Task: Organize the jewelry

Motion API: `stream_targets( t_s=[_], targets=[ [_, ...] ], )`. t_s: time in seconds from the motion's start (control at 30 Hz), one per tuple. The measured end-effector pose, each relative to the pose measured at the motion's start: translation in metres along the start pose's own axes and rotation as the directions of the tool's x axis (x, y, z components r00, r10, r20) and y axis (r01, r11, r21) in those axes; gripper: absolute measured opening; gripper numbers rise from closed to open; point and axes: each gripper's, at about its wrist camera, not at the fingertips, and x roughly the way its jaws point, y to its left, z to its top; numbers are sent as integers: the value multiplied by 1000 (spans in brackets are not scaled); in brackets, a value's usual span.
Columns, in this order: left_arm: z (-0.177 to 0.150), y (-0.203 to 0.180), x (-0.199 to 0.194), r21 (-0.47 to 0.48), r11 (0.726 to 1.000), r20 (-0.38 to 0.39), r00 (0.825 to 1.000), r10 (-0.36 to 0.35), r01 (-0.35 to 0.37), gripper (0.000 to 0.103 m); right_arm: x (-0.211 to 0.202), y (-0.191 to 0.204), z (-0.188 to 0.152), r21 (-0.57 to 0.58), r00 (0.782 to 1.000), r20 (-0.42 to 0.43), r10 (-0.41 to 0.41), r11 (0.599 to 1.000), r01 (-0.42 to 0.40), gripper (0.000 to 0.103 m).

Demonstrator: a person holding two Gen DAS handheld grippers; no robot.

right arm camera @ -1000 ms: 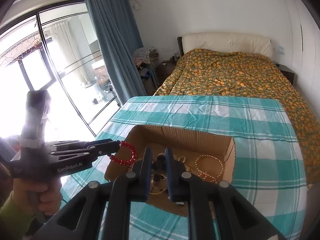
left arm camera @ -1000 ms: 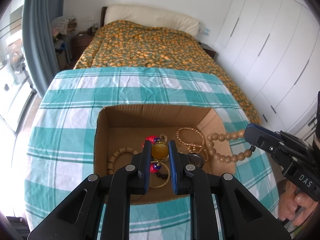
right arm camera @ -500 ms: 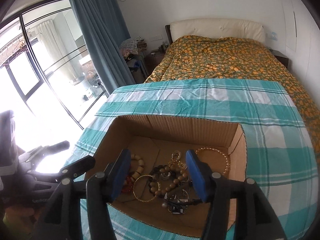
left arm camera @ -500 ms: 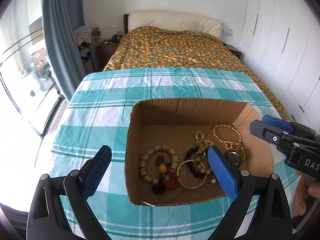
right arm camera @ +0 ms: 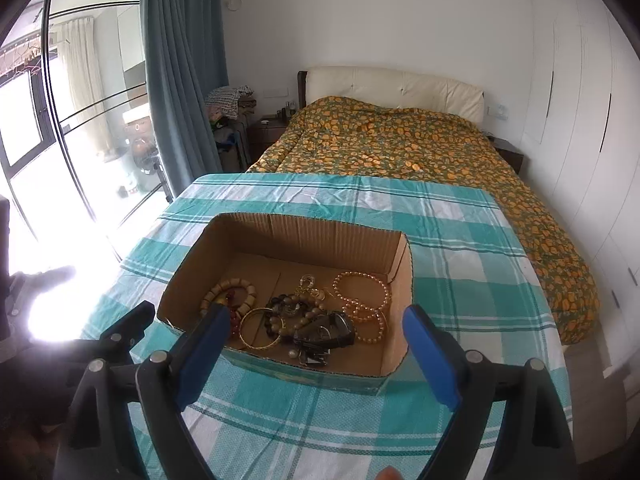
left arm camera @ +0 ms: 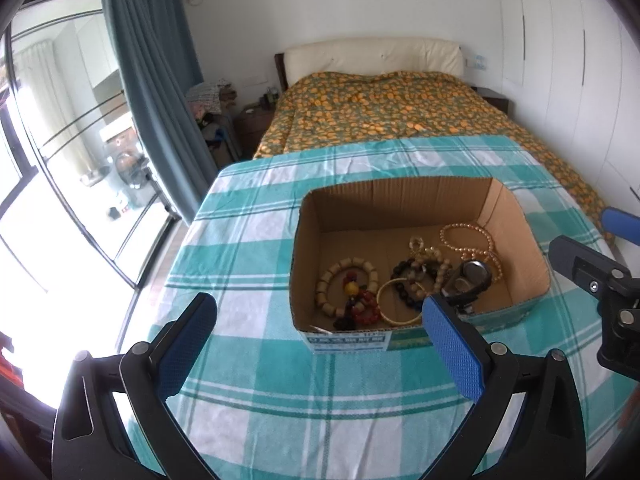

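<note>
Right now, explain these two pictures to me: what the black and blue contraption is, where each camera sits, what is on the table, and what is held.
There is no robot here. A person carries a hand-held gripper in each hand, and each has a fisheye camera looking forward along its two blue-padded fingers.

The left wrist view shows the left hand-held gripper open and empty. The right wrist view shows the right hand-held gripper, also open and empty.

On the teal plaid tablecloth stands an open cardboard box. Inside it lie a wooden bead bracelet, a red bead bracelet, a gold bangle, a dark bead bracelet, a pearl bracelet and a watch. Behind the table is a bed.
</note>
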Motion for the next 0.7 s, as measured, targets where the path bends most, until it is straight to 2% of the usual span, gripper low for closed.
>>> stream_targets(
  t_s=[0.27,0.7],
  targets=[
    [-16,5,-17,-51,998,-51,998,-41,38,102,-27,2,-16,13,998,-2,-58,998,58,89],
    [-14,18,-50,-93,994,-14,998,-60,58,103,-49,15,-18,-25,1000,-13,-23,999,23,89]
  ],
)
